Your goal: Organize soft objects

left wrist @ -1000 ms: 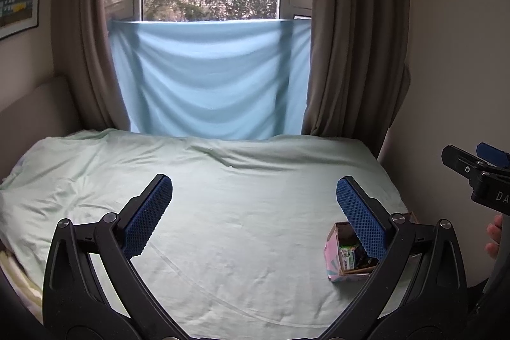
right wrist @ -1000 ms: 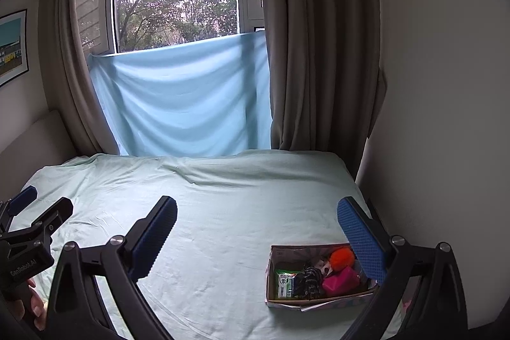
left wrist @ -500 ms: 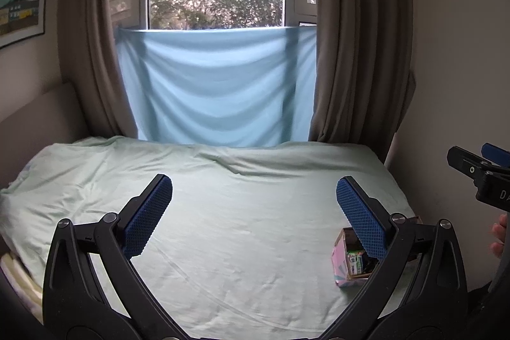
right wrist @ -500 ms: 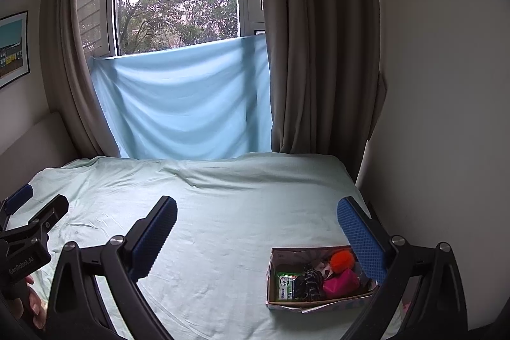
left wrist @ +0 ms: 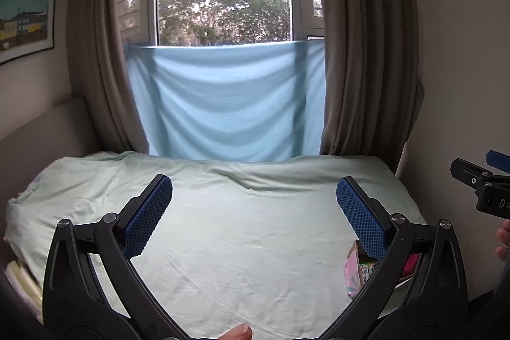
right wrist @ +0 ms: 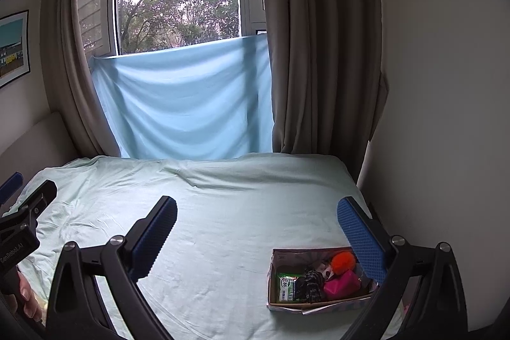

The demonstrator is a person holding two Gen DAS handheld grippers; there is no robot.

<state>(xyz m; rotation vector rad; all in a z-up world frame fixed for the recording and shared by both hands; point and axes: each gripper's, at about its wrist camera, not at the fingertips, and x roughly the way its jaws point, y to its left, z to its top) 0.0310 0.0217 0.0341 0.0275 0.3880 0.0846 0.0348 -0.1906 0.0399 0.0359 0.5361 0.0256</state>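
Observation:
A small open cardboard box (right wrist: 318,303) sits on the pale green bed sheet (right wrist: 229,212) near the right front corner. It holds an orange pompom (right wrist: 342,260), a pink soft item (right wrist: 341,282), a dark patterned item (right wrist: 307,281) and a green-and-white packet (right wrist: 286,285). My right gripper (right wrist: 255,215) is open and empty, held above the bed, the box under its right finger. My left gripper (left wrist: 253,196) is open and empty above the bed's middle. The box (left wrist: 355,271) shows partly behind its right finger.
A wall runs close along the bed's right side (right wrist: 446,148). Brown curtains (right wrist: 322,53) and a blue cloth (right wrist: 185,104) hang at the window behind the bed. A padded headboard (left wrist: 35,136) stands at the left. The other gripper shows at each view's edge.
Both cameras have tilted up and drawn back a little, so the bed and box sit lower in view. Both grippers stay open and empty.

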